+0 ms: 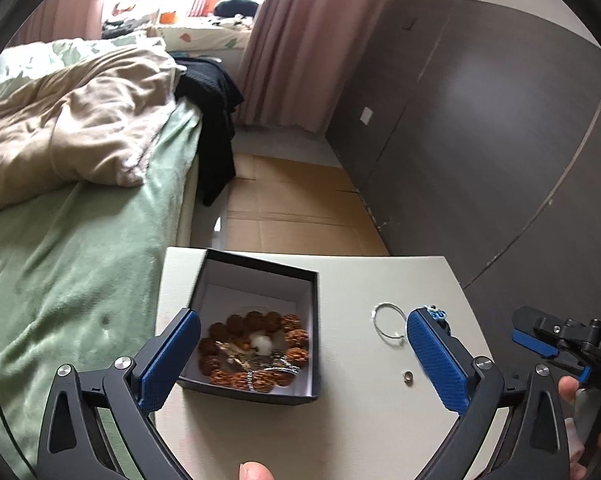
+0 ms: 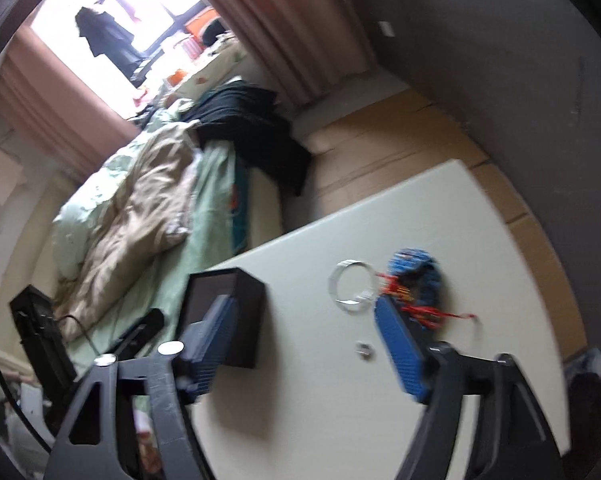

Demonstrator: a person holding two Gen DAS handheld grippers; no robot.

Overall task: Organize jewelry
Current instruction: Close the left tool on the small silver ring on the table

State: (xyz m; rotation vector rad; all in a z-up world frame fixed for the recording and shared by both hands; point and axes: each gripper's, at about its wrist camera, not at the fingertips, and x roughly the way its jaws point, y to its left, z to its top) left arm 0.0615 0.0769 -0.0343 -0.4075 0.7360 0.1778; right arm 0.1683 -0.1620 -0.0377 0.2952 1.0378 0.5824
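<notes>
Left wrist: brown knobbly bead bracelet [image 1: 256,350], boxed.

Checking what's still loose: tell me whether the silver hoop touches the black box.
Apart. The left wrist view shows bare white tabletop between the silver hoop and the black box.
</notes>
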